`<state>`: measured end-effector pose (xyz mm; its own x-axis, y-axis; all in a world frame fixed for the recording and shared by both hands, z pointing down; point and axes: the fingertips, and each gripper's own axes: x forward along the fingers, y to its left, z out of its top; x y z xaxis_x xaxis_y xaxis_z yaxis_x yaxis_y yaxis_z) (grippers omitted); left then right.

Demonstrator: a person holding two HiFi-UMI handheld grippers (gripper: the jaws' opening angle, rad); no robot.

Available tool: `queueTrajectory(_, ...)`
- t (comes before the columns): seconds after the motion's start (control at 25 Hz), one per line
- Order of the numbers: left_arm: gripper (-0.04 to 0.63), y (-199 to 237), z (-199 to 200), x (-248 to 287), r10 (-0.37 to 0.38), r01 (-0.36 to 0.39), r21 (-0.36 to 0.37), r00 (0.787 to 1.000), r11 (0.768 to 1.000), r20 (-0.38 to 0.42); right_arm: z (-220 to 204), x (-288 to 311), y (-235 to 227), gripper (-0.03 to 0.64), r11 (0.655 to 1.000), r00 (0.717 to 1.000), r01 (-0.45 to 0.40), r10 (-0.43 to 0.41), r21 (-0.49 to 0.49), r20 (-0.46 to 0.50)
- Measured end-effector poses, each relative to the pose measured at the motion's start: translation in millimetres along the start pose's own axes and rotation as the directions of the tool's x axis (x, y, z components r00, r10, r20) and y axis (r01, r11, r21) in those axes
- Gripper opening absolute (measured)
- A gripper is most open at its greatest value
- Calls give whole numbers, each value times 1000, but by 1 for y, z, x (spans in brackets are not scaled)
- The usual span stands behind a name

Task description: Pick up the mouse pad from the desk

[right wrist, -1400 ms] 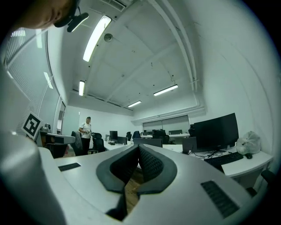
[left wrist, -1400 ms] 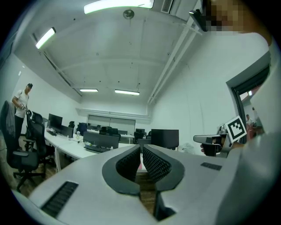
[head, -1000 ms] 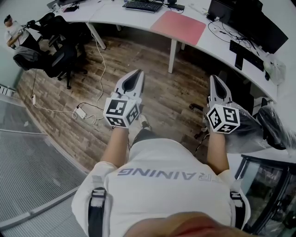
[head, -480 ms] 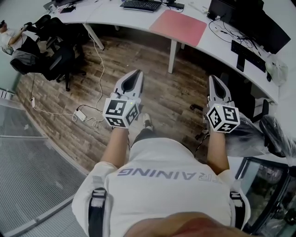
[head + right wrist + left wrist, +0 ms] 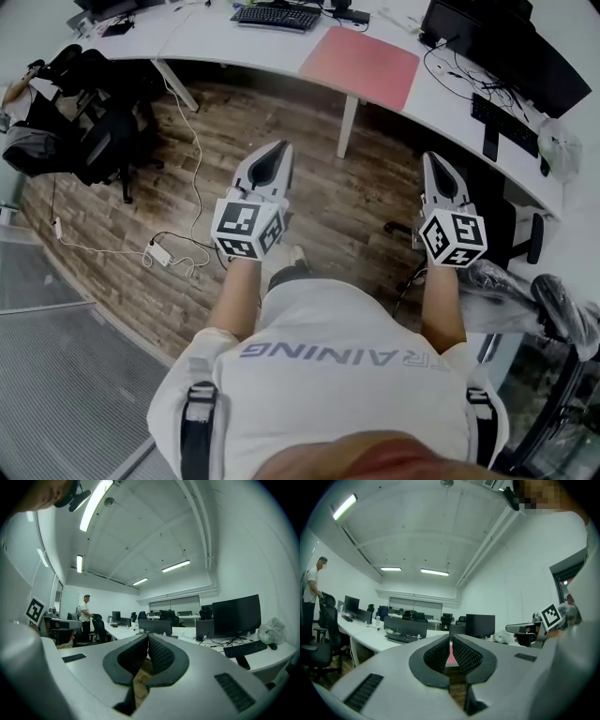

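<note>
A pink mouse pad [image 5: 360, 63] lies flat on the white desk [image 5: 234, 42] ahead of me, and a sliver of the mouse pad [image 5: 451, 658] shows between the left jaws in the left gripper view. My left gripper [image 5: 275, 153] is held level over the wooden floor, short of the desk, its jaws shut and empty. To its right my right gripper [image 5: 437, 161] is also level, shut and empty, near the desk's front edge. In the left gripper view the right gripper [image 5: 520, 628] appears at the right.
A keyboard [image 5: 276, 16] lies on the desk left of the pad; monitors [image 5: 511, 45], a second keyboard [image 5: 503, 118] and cables sit at the right. A desk leg [image 5: 345, 127] stands below the pad. Office chairs [image 5: 89, 122] and a floor cable [image 5: 192, 178] are left; a person [image 5: 85, 614] stands far off.
I have walked toward the desk: the desk and pink mouse pad have come nearer the grippers and the floor has slid back. Both grippers stay shut and keep their pose.
</note>
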<state>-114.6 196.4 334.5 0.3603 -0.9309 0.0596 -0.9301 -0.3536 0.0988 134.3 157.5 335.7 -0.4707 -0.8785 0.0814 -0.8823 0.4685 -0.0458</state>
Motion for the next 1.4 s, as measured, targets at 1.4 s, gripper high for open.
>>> queueTrajectory(1.4,44,164,5,208,-58,58,-2,996,998,-63,-8,253,-50,25,998,997,60,-59,26,-52)
